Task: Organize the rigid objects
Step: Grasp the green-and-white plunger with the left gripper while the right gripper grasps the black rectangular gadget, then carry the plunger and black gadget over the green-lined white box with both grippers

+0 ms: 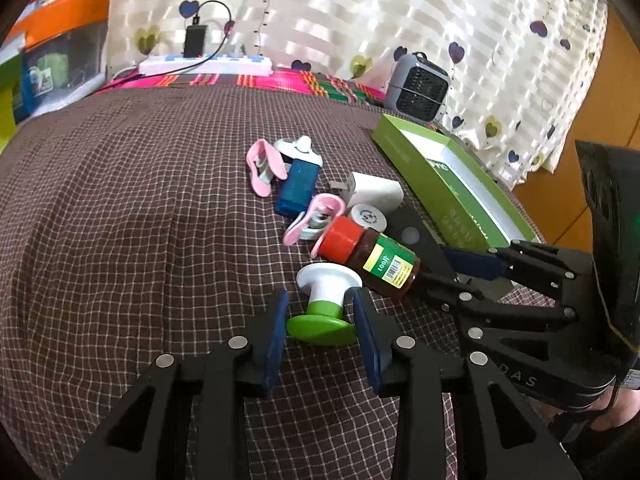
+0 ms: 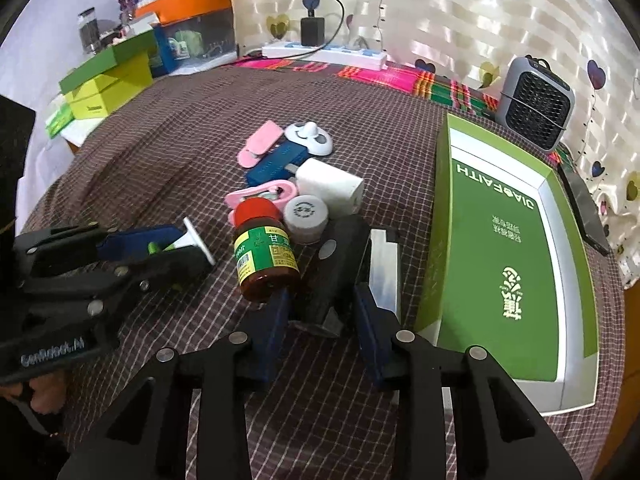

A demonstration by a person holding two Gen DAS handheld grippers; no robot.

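progress: early, green box [image 2: 504, 240] held 0 items | left gripper [image 1: 322, 314] jaws apart around green-and-white stopper [image 1: 326, 300], not yet clamped | right gripper [image 2: 320, 316] jaws apart around black object [image 2: 340, 264] | brown bottle [image 2: 264, 252], clips, charger lay piled on checked cloth [image 1: 120, 220] beside box

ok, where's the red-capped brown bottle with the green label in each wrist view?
Left wrist: red-capped brown bottle lies right of centre, just beyond the green-and-white stopper.
Right wrist: the bottle is centre, just above the left blue finger pad.
Shared landmark: the round white jar lid, beside the bottle's cap.
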